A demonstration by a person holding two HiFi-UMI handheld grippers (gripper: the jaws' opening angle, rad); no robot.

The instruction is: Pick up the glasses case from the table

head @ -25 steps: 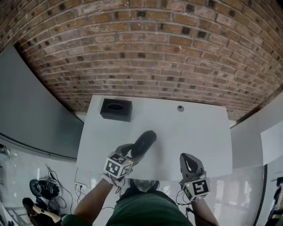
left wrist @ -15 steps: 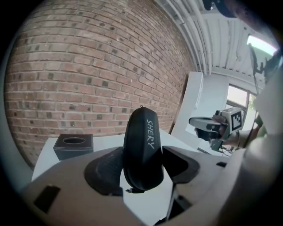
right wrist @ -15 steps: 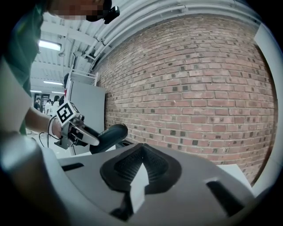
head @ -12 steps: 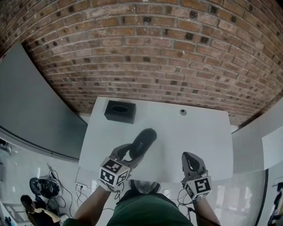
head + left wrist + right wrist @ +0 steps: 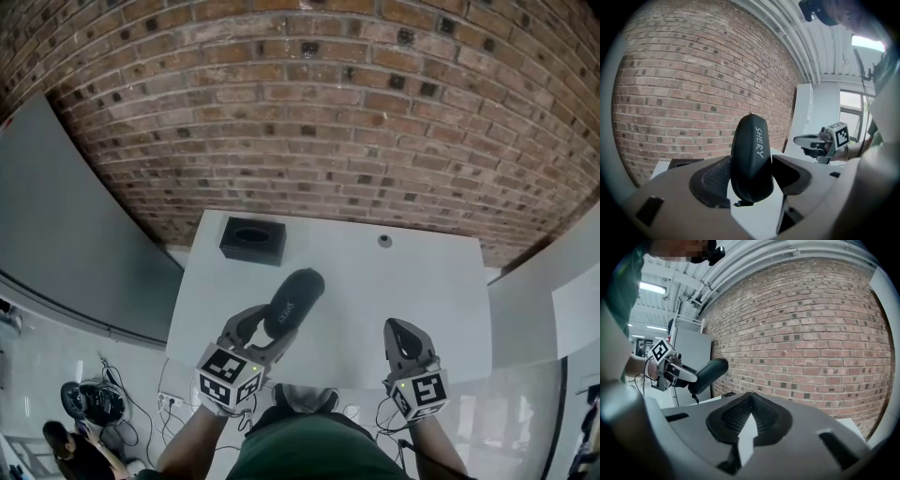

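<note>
Black and oval, the hard-shell glasses case (image 5: 751, 161) with white lettering on its side is clamped between the two fingers (image 5: 712, 180) of the left gripper (image 5: 272, 328), which press on its lower half from either side while its upper end sticks out beyond them, tilted up toward the wall. The case hangs in the air above the near left part of the white rectangular tabletop (image 5: 422, 281), touching nothing but the fingers; the right gripper view shows it raised clear of the surface. The right gripper (image 5: 405, 339) hovers over the near right edge of the tabletop, well apart from the case, its fingers (image 5: 736, 418) together at the tips with nothing between them. At the far left corner of the tabletop sits a black rectangular box with an oval opening in its top (image 5: 252, 240), and near the far edge lies a small round grey object (image 5: 384, 241) too small to make out. A red brick wall (image 5: 309, 112) rises behind the tabletop.
</note>
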